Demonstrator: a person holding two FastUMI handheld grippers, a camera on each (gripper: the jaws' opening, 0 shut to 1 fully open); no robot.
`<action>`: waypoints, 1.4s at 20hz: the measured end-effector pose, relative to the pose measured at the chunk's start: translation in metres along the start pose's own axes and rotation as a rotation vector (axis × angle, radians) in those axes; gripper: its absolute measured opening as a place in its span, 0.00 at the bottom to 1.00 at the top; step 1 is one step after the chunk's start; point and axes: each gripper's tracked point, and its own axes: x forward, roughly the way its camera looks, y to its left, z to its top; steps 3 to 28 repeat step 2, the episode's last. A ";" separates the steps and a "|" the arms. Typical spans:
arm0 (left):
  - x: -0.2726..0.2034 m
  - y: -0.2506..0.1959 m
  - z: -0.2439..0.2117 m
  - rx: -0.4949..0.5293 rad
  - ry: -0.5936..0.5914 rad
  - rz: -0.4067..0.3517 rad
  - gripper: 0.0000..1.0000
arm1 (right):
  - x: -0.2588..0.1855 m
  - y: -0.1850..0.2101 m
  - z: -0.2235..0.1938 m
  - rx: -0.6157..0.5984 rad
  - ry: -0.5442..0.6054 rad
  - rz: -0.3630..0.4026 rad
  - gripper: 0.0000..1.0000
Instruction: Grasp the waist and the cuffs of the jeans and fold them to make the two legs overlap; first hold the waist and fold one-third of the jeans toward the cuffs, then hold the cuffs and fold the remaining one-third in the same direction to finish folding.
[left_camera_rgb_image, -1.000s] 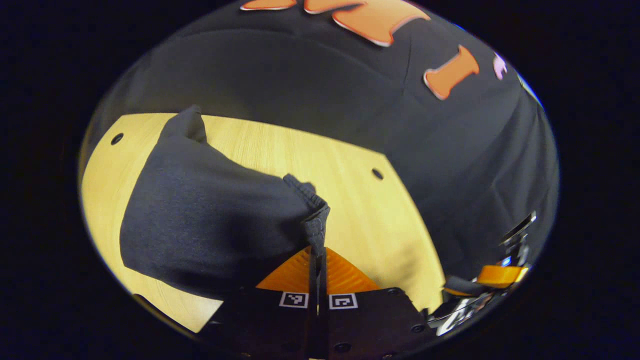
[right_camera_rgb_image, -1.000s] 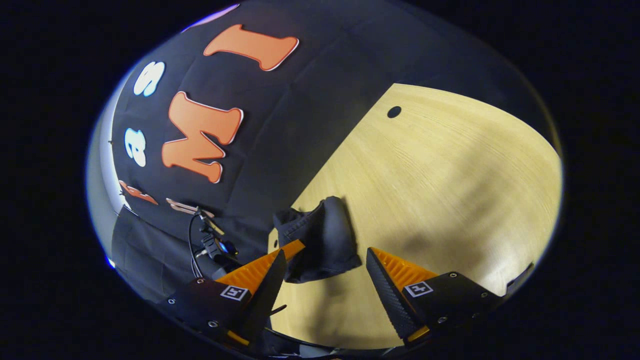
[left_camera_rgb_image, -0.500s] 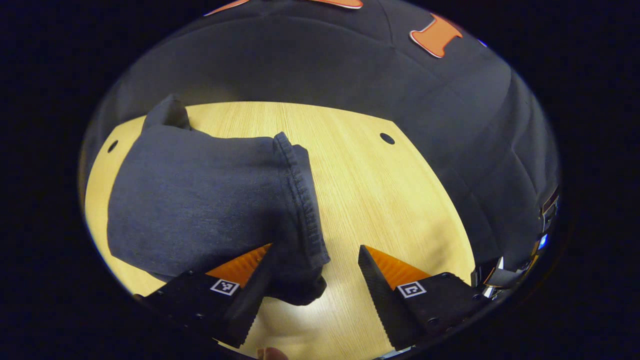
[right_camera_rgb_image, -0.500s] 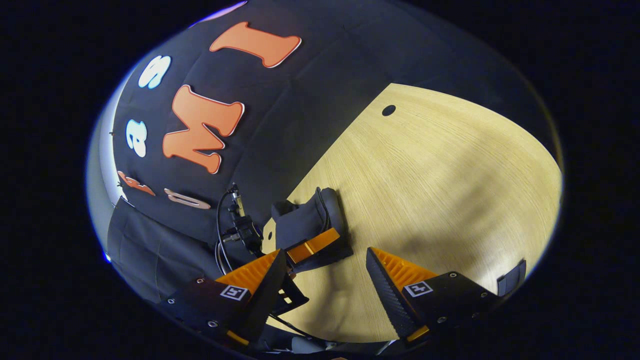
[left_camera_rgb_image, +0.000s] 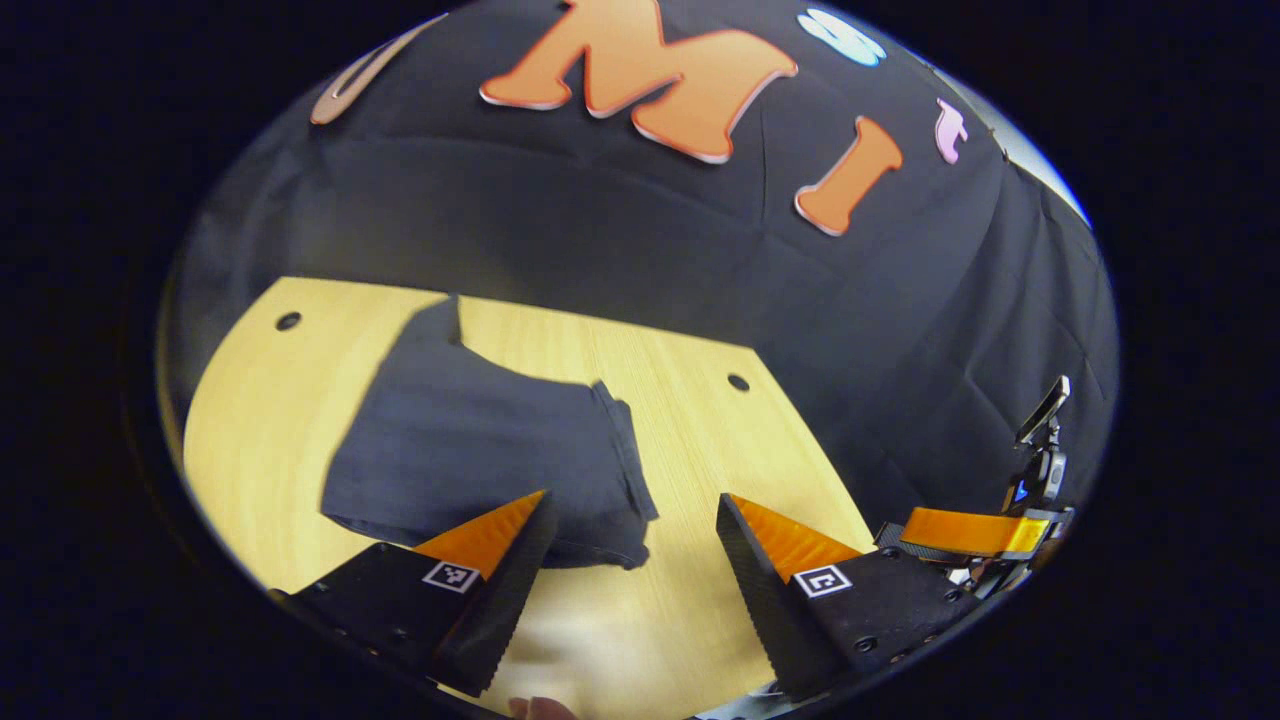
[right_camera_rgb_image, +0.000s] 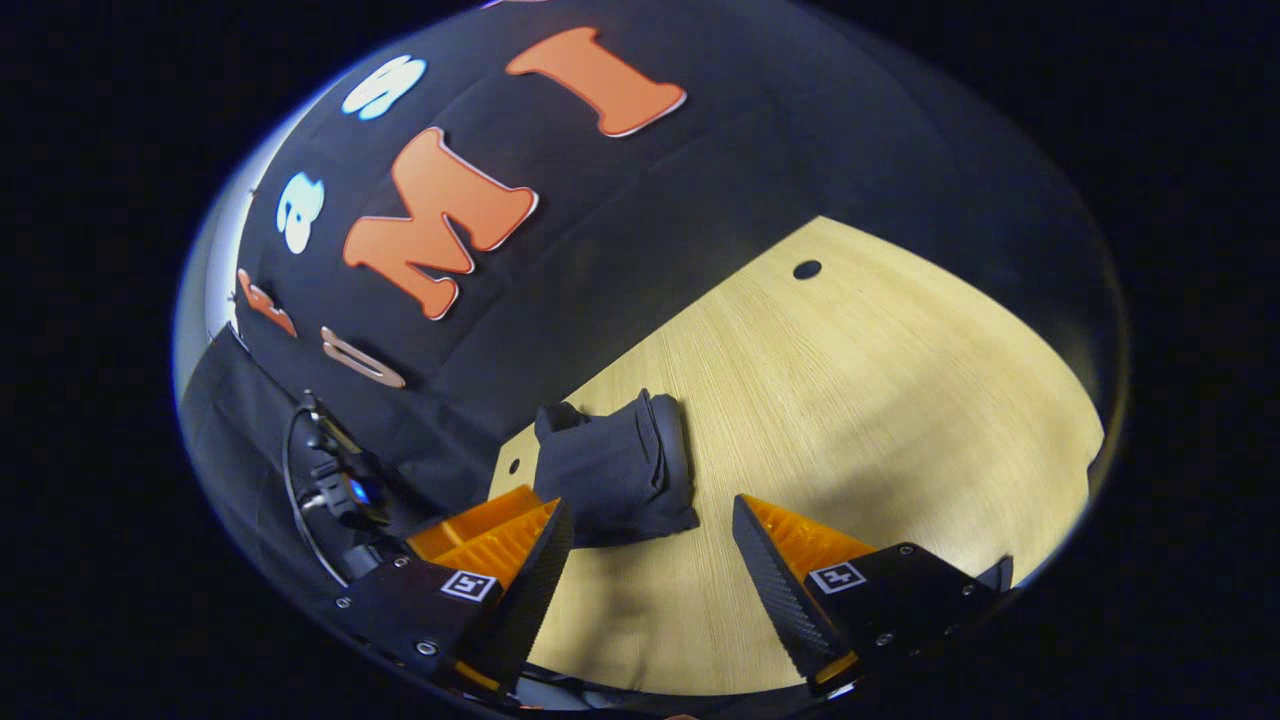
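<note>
Jeans, dark blue and folded into a small bundle, lie on the light wooden tabletop just ahead of the left hand-held gripper, nearer than the right hand-held gripper, both spread wide and empty.

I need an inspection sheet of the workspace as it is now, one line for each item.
Surface: light wooden table with small round holes near its edges.
Job's things: dark jeans lie folded in a compact bundle on the table, cuff hem on top at one end; no claw touches them.
Clutter: nothing seen.
Grippers: left claw open, above the table in front of the bundle; right claw open, empty.
Cables: a black cable loops by the other gripper's body in the right gripper view.
Surroundings: black cloth wall behind the table.
</note>
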 end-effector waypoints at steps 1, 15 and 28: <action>-0.021 0.013 0.012 0.004 -0.039 0.015 0.98 | 0.002 0.011 0.003 -0.040 -0.022 -0.012 0.98; -0.040 0.029 0.025 0.012 -0.074 0.037 0.95 | 0.004 0.021 0.006 -0.076 -0.043 -0.025 0.97; -0.040 0.029 0.025 0.012 -0.074 0.037 0.95 | 0.004 0.021 0.006 -0.076 -0.043 -0.025 0.97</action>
